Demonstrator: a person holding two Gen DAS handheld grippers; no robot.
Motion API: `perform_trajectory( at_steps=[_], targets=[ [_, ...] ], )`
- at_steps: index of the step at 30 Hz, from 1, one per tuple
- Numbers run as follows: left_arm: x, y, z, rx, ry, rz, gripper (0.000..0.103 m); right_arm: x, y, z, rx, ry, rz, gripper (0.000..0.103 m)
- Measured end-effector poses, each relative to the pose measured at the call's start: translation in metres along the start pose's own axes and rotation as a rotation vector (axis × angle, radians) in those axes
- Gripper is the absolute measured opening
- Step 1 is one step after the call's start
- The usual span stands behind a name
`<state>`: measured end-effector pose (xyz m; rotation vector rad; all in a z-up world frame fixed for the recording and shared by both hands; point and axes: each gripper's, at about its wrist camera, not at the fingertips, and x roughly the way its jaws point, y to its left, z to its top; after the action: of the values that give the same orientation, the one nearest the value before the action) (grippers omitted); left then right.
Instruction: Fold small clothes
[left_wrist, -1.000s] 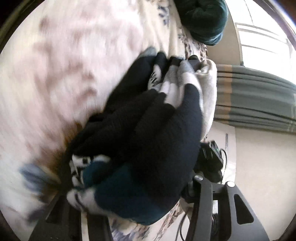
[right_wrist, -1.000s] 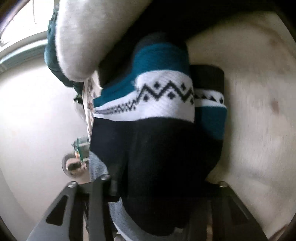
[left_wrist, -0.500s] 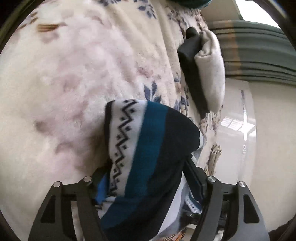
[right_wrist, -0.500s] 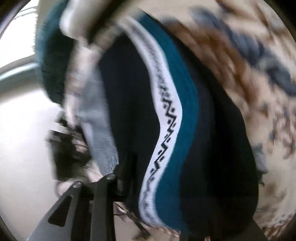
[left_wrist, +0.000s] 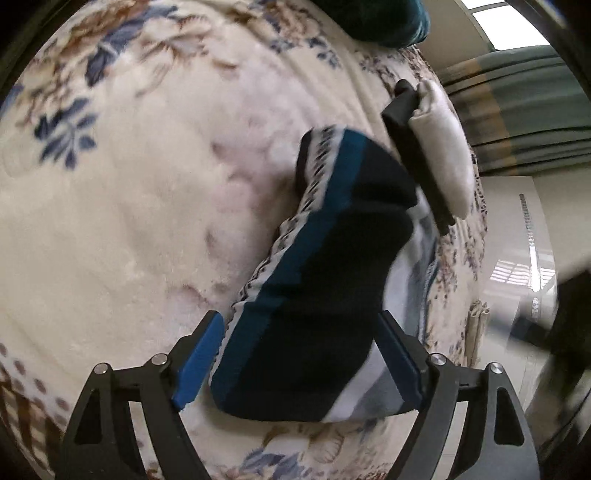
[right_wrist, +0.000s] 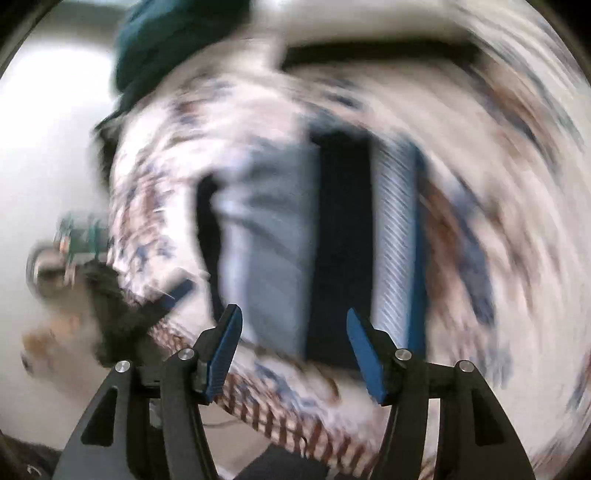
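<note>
A folded pair of dark navy socks with teal and white patterned bands (left_wrist: 325, 266) lies on the floral blanket (left_wrist: 129, 206). My left gripper (left_wrist: 301, 345) is open, its blue pads on either side of the near end of the socks. In the blurred right wrist view the same folded socks (right_wrist: 317, 240) lie ahead of my right gripper (right_wrist: 293, 330), which is open and empty, just short of them.
A folded white and black pair (left_wrist: 436, 155) lies just beyond the socks near the bed's edge. A dark green knitted item (left_wrist: 384, 22) sits at the far end of the bed. Striped curtains (left_wrist: 528, 110) and pale floor (left_wrist: 517, 258) lie past the edge.
Both grippers have let go of the folded socks and opened. The socks now rest on the blanket. The right gripper is swinging fast, so its view is blurred.
</note>
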<state>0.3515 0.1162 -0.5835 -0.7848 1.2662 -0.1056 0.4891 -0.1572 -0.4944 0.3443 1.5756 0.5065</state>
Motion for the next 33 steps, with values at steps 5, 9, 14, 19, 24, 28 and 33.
perform_trajectory(
  at_steps=[5, 9, 14, 19, 24, 28, 33],
  targets=[
    [0.016, 0.000, -0.005, 0.031, 0.017, 0.011, 0.082, 0.089, 0.110, 0.127, -0.316, 0.054, -0.051, 0.061],
    [0.015, 0.003, -0.008, 0.033, 0.028, -0.012, 0.082, 0.199, 0.164, 0.178, -0.487, 0.351, -0.135, 0.042],
    [0.017, 0.009, -0.010, 0.020, 0.039, -0.053, 0.082, 0.215, 0.159, 0.177, -0.538, 0.339, -0.278, 0.006],
    [0.012, 0.010, -0.007, 0.009, 0.070, -0.053, 0.082, 0.229, 0.140, 0.201, -0.400, 0.347, -0.220, 0.007],
    [-0.022, 0.009, -0.003, 0.080, -0.007, 0.061, 0.082, 0.133, 0.090, 0.194, -0.228, 0.220, -0.017, 0.052],
    [-0.015, 0.030, -0.001, 0.077, -0.013, 0.189, 0.082, 0.038, -0.003, 0.160, -0.054, 0.028, -0.072, 0.063],
    [0.010, 0.037, -0.008, 0.106, -0.001, 0.221, 0.091, 0.024, -0.134, 0.093, 0.299, 0.007, -0.085, 0.064]
  ],
)
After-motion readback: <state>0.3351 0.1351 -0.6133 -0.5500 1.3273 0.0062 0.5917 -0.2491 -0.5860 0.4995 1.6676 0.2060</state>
